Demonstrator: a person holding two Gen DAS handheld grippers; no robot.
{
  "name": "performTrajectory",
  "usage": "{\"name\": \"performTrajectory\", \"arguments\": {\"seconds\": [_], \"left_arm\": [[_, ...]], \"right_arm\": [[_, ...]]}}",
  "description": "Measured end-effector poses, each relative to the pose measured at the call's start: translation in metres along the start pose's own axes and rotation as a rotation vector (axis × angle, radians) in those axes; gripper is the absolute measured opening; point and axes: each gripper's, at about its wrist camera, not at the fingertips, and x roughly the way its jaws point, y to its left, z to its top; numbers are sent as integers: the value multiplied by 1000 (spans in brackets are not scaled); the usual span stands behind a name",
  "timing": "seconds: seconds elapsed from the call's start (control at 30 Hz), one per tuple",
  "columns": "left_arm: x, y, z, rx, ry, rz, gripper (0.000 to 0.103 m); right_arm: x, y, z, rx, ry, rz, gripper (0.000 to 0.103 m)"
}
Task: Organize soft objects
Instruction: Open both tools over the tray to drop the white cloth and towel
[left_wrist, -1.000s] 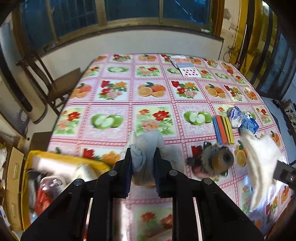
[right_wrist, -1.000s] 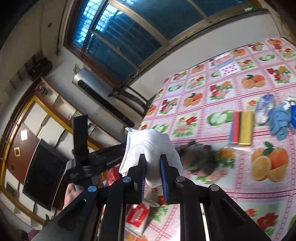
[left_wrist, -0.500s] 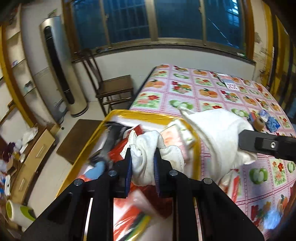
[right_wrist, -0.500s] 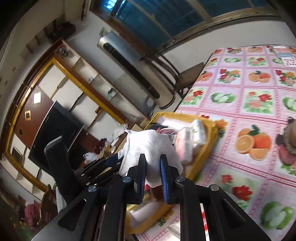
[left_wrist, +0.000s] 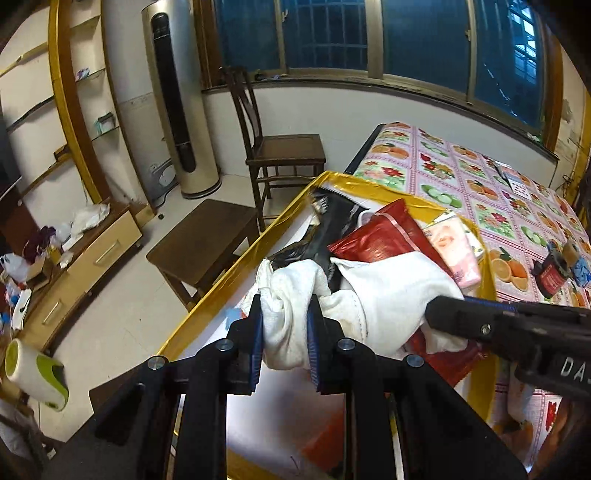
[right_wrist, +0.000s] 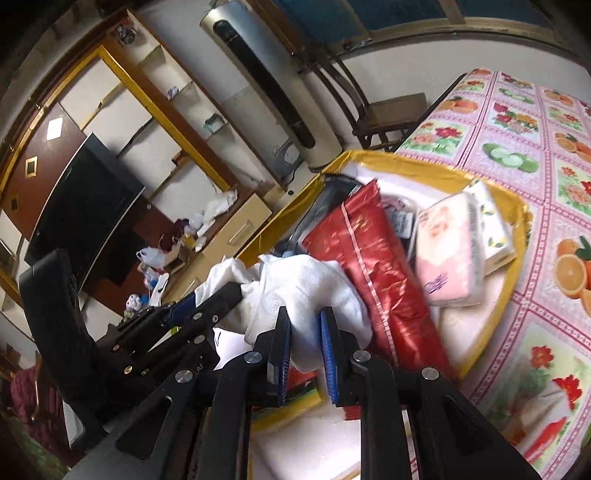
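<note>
I see my left gripper pinching a bunched white cloth between its blue pads. My right gripper is pinching a second white cloth the same way. Both cloths hang over the near part of a gold box, and they touch each other in the middle. From the left camera, the right gripper comes in from the right side with its cloth just beside mine. From the right camera, the left gripper sits to the left, with its cloth bunched at the tip. Inside the box there is a shiny red bag lying long-ways, and a dark bag farther back. On the right side of the box, a pink tissue pack leans next to a white pack. The box sits on the near left edge of a table with a fruit tablecloth. Far off on the floor to the left stand a wooden chair and a tall fan tower.
</note>
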Motion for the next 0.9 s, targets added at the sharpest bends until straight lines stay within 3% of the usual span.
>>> {"name": "performTrajectory", "arguments": {"seconds": [0.13, 0.17, 0.27, 0.3, 0.5, 0.57, 0.77, 0.9], "left_arm": [[6, 11, -4, -59, 20, -3, 22], [6, 15, -6, -75, 21, -11, 28], [1, 22, -5, -115, 17, -31, 62], [-2, 24, -5, -128, 5, -29, 68], [-22, 19, -2, -151, -38, -49, 74], [-28, 12, -1, -137, -43, -63, 74], [-47, -34, 4, -73, -62, -147, 75], [-51, -81, 10, 3, -36, -244, 75]], "right_arm": [[-1, 3, -1, 24, 9, 45, 38], [-6, 3, -1, 28, 4, 48, 45], [-24, 1, 0, 41, -42, 57, 50], [-32, -2, 0, 48, -57, 65, 50], [-85, -29, -5, 100, -141, 82, 50], [-111, -41, -11, 107, -181, 61, 55], [-207, -104, -38, 188, -336, -84, 61], [-259, -158, -62, 289, -404, -201, 64]]}}
